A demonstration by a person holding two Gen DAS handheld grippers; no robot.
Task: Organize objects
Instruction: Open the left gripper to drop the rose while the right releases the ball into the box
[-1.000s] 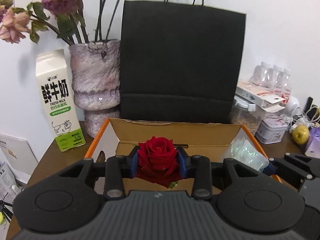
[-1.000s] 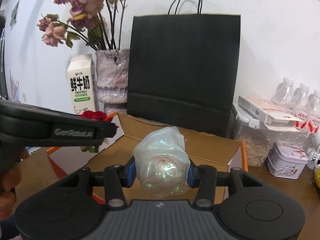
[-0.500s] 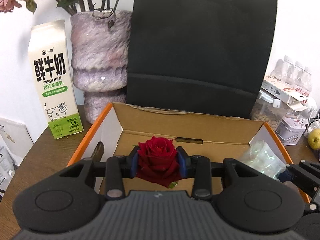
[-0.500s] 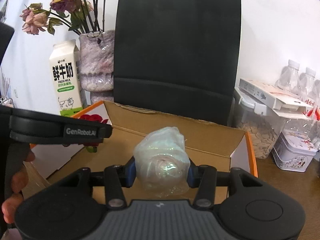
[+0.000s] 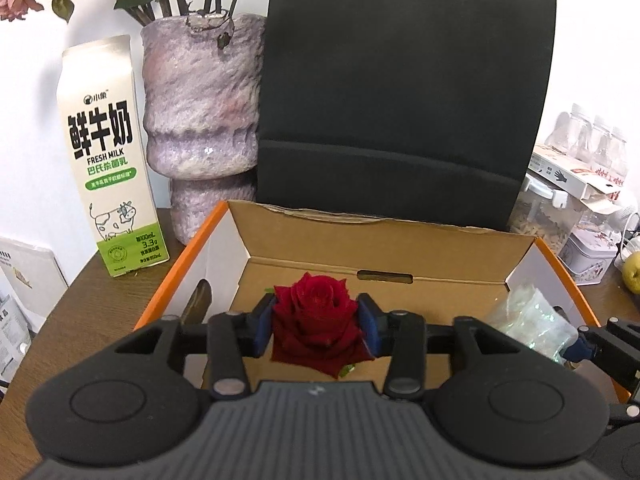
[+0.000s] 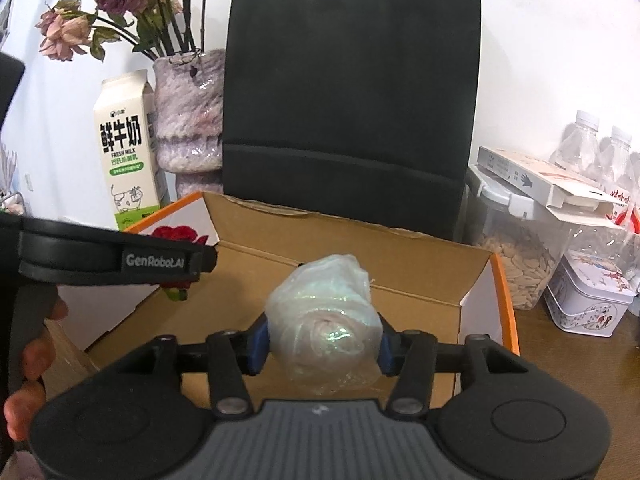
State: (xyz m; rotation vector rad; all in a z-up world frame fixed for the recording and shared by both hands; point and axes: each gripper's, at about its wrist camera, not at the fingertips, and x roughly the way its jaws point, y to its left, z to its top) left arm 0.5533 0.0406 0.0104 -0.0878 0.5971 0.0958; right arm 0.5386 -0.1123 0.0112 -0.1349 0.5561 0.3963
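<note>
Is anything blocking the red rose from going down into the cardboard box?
Nothing visible does. The red rose, held in the left hand-held gripper, hangs over the open cardboard box, with bare cardboard floor showing beyond it.

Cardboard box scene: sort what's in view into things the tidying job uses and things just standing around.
In the job:
red rose, held by left gripper
wrapped rose, held by right gripper
cardboard box

Standing around:
milk carton
vase
black bag
tin
bottles

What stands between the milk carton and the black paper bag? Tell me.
A mottled purple vase holding dried flower stems stands between the milk carton and the black paper bag, as both wrist views show.
</note>
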